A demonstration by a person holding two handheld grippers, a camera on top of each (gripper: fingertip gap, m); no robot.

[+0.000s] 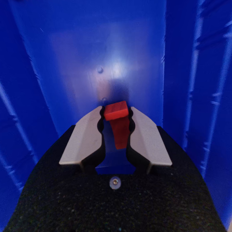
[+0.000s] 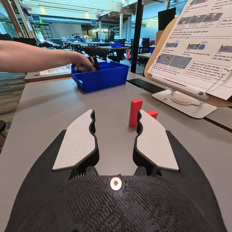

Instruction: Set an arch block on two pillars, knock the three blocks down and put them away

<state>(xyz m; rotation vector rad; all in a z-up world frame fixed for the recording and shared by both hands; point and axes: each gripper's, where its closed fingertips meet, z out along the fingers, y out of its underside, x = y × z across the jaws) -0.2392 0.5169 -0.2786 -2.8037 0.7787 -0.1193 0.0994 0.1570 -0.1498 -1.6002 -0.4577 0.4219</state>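
My left gripper [image 1: 116, 108] is deep inside a blue bin [image 1: 87, 50] and is shut on a red block [image 1: 120, 131], which stands on end between the fingertips above the bin's floor. In the right wrist view a person's hand holds that gripper [image 2: 87, 65] inside the blue bin [image 2: 100, 80] at the table's far side. My right gripper [image 2: 116, 111] is open and empty, low over the grey table [image 2: 62, 106]. An upright red block [image 2: 135, 113] stands just ahead of its right finger. A second red block [image 2: 152, 113] is partly hidden behind that finger.
A tilted stand with a printed instruction sheet [image 2: 195, 50] on a white base [image 2: 185, 104] occupies the table's right side. A person's forearm [image 2: 31, 57] reaches across from the left. Desks and chairs fill the room beyond. The tips of one gripper are about 50 cm away from the tips of the other.
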